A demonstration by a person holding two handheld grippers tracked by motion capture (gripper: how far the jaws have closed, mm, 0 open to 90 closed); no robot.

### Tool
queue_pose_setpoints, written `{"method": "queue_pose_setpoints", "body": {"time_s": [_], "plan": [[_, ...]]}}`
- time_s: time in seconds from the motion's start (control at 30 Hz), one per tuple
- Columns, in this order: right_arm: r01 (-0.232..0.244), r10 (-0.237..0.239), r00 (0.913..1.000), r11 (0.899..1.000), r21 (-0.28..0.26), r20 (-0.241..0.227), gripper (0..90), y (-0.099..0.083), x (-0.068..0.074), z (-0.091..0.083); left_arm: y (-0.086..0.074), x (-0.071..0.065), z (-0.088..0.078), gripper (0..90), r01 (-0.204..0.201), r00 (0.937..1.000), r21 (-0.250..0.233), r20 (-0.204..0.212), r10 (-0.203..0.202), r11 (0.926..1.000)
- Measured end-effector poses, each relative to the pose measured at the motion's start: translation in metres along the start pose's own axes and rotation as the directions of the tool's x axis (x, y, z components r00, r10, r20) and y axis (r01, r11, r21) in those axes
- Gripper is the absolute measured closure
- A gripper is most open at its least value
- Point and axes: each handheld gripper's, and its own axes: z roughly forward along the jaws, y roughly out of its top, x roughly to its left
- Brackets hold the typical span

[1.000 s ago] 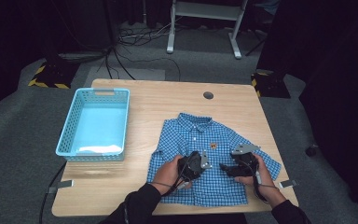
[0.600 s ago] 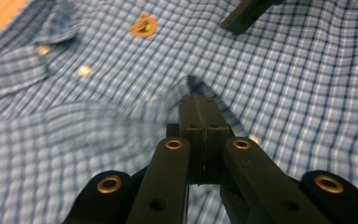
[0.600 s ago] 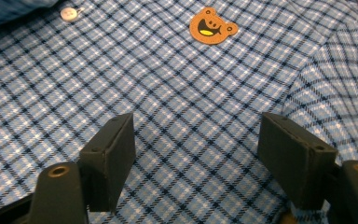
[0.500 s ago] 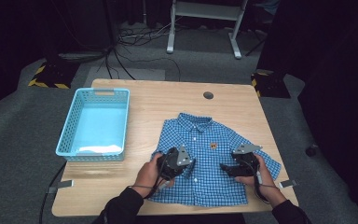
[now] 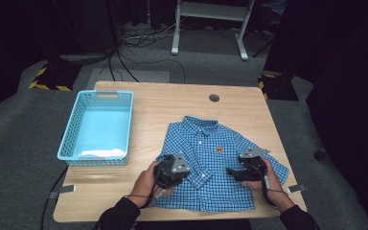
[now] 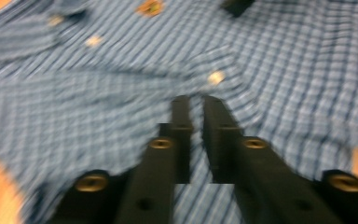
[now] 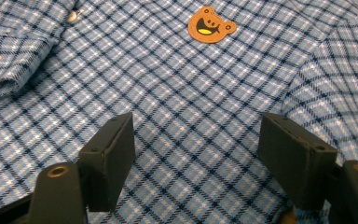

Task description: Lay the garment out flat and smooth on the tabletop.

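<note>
- Left gripper (image 5: 184, 173): held in the person's left hand (image 5: 146, 179) over the near left part of the blue checked shirt (image 5: 211, 163). In the left gripper view its tongs (image 6: 195, 108) stand almost together, with a thin strip of checked cloth showing in the narrow gap. The picture is blurred, so whether cloth is pinched there cannot be told.
- Right gripper (image 5: 234, 171): held in the right hand (image 5: 263, 179) over the shirt's right side, with its grey plate uppermost. In the right gripper view its tongs (image 7: 196, 154) are spread wide and released, with flat shirt front between them and nothing gripped.
- Shirt, as seen from the right gripper: an orange bear-face patch (image 7: 211, 24) lies ahead of the tongs. A buttoned cuff (image 7: 16, 51) lies ahead and to the left.
- Shirt, as seen from the left gripper: a pale button (image 6: 216, 77) sits just beyond the tips, on a fold of cloth.
- The two grippers face each other across the shirt's lower front, apart.
- Shirt as a whole: it lies spread flat, front up, on the wooden table (image 5: 163, 103), collar on the far side from the grippers.
- Light blue basket (image 5: 72, 129): stands on the table well to the left of the left gripper, apart from the shirt.
- Round hole in the tabletop (image 5: 214, 97): lies beyond the collar.
</note>
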Motion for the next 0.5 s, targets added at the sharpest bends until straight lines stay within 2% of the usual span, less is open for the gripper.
{"method": "queue_pose_setpoints", "body": {"time_s": [0.07, 0.13, 0.17, 0.27, 0.37, 0.43, 0.47, 0.5], "plan": [[-0.003, 0.003, 1.0, 1.0, -0.003, -0.003, 27.6, 0.0, 0.0, 0.0, 0.011, -0.01, 0.012, 79.4, -0.036, 0.9979, 0.012, 0.054, 0.036, 0.9993], [-0.004, 0.004, 1.0, 1.0, -0.006, -0.004, 27.6, -0.001, -0.001, 0.0, 0.021, -0.019, 0.025, 74.8, -0.07, 0.996, 0.036, 0.059, 0.068, 0.9969], [-0.003, 0.003, 1.0, 1.0, -0.007, -0.004, 27.7, -0.001, -0.001, 0.0, 0.025, -0.021, 0.032, 71.7, -0.074, 0.9951, 0.051, 0.069, 0.07, 0.996], [0.001, -0.001, 1.0, 1.0, -0.005, 0.002, 27.8, -0.001, 0.001, 0.0, 0.032, -0.026, 0.05, 62.4, -0.085, 0.9944, 0.094, 0.07, 0.079, 0.9919], [0.0, 0.0, 1.0, 1.0, -0.004, 0.003, 27.9, -0.001, 0.001, 0.0, 0.034, -0.027, 0.066, 52.4, -0.079, 0.9967, 0.154, 0.029, 0.075, 0.9849], [0.001, -0.001, 1.0, 1.0, -0.005, 0.004, 27.9, -0.001, 0.001, 0.0, 0.035, -0.025, 0.072, 51.9, -0.071, 0.9973, 0.164, 0.028, 0.068, 0.9839], [0.001, -0.001, 1.0, 1.0, -0.006, 0.003, 27.9, -0.001, 0.001, 0.0, 0.035, -0.024, 0.072, 56.0, -0.075, 0.9972, 0.161, 0.016, 0.073, 0.9842], [0.001, -0.001, 1.0, 1.0, -0.007, 0.001, 28.0, -0.001, 0.0, 0.0, 0.035, -0.023, 0.072, 64.1, -0.071, 0.9975, 0.153, 0.008, 0.071, 0.9856]]}}
